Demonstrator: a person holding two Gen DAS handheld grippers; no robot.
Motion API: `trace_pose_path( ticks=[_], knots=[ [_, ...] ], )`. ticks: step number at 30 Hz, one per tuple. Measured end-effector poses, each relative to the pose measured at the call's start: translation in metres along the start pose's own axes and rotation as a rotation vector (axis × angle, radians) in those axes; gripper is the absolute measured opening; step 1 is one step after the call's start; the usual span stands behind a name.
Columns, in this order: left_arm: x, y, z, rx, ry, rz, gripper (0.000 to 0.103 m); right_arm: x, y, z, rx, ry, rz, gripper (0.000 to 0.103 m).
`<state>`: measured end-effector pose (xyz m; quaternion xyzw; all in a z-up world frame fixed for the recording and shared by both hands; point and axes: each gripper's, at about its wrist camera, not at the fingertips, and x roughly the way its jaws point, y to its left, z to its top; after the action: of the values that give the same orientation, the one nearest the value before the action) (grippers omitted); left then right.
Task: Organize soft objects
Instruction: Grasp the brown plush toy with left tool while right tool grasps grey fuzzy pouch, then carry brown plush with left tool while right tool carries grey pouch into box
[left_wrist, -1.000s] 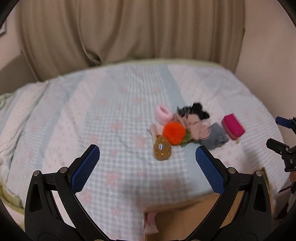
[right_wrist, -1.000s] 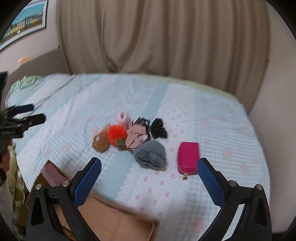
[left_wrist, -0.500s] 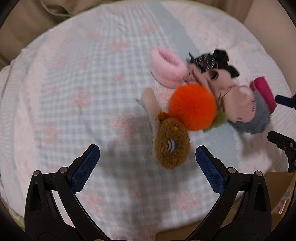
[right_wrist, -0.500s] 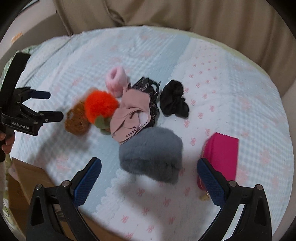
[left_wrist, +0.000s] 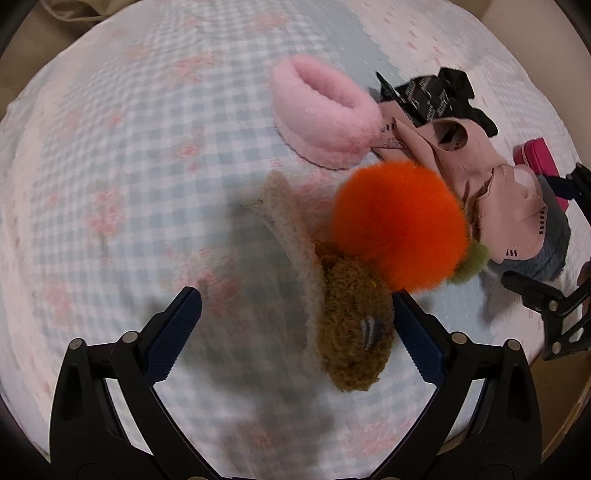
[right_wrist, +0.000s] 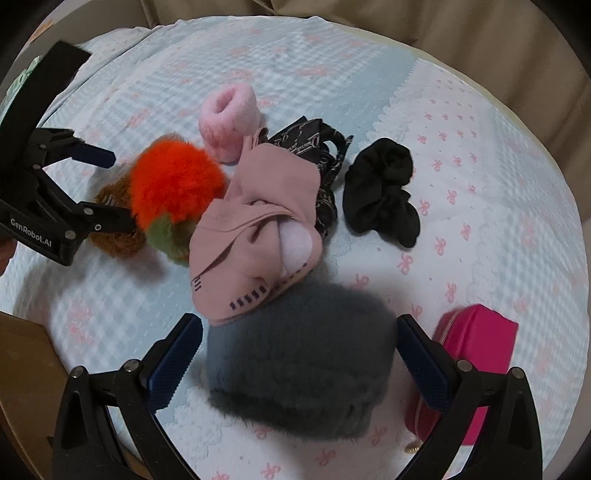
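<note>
A pile of soft things lies on the checked bedspread (left_wrist: 122, 173). My left gripper (left_wrist: 295, 332) is open, its fingers either side of a brown fuzzy plush (left_wrist: 351, 332) with a cream strip (left_wrist: 291, 236). An orange pompom (left_wrist: 399, 225) touches the plush. A pink fluffy cuff (left_wrist: 325, 118) lies behind. My right gripper (right_wrist: 299, 354) is open around a grey furry piece (right_wrist: 299, 362). A pink cloth (right_wrist: 258, 229) overlaps its far edge. The left gripper also shows in the right wrist view (right_wrist: 99, 192) beside the orange pompom (right_wrist: 173, 184).
A black scrunchie (right_wrist: 384, 192) and a black patterned scarf (right_wrist: 314, 144) lie behind the pile. A magenta zip pouch (right_wrist: 469, 362) sits right of the grey piece. A brown cardboard box edge (right_wrist: 22, 369) shows at the lower left.
Both grippers have moved down and forward towards the pile. The left now straddles the brown plush, the right straddles the grey furry piece. Both stay open.
</note>
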<state>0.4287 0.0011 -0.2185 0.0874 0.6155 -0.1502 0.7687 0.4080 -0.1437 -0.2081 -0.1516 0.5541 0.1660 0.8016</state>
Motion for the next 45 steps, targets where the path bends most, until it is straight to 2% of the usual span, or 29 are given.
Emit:
trace_pose_path(
  ticks=[4,6,7,9,11,17,25,33,39,45],
  knots=[
    [0.008,-0.007,0.004,0.033,0.026,-0.011,0.071,0.007,0.001,0.000,-0.045,0.002,-0.050,0.084],
    [0.012,-0.010,0.004,0.045,0.039,-0.038,0.062,0.007,-0.003,-0.001,-0.034,-0.005,-0.045,0.078],
    [0.013,-0.012,0.004,0.049,0.042,-0.041,0.052,0.006,-0.006,-0.002,-0.026,-0.010,-0.038,0.074],
    [0.014,-0.015,0.005,0.062,0.040,-0.043,0.039,0.003,-0.009,-0.002,-0.007,-0.020,-0.027,0.069],
    [0.013,-0.018,0.006,0.058,0.043,-0.083,0.039,0.001,-0.014,-0.002,0.012,-0.026,-0.019,0.064],
    [0.018,-0.028,0.008,0.060,0.048,-0.067,0.037,-0.003,-0.016,-0.001,0.033,-0.037,-0.019,0.053],
    [-0.006,-0.023,-0.002,0.036,0.024,-0.061,0.036,-0.019,-0.020,-0.009,0.070,-0.071,-0.026,0.050],
    [-0.057,-0.018,-0.012,0.010,-0.042,-0.053,0.036,-0.060,-0.023,-0.017,0.119,-0.128,-0.045,0.050],
    [-0.112,-0.032,-0.028,0.025,-0.114,-0.042,0.036,-0.116,-0.013,-0.029,0.125,-0.192,-0.067,0.050],
    [-0.185,-0.058,-0.064,0.049,-0.224,-0.049,0.036,-0.185,0.002,-0.051,0.163,-0.271,-0.076,0.050]
  ],
)
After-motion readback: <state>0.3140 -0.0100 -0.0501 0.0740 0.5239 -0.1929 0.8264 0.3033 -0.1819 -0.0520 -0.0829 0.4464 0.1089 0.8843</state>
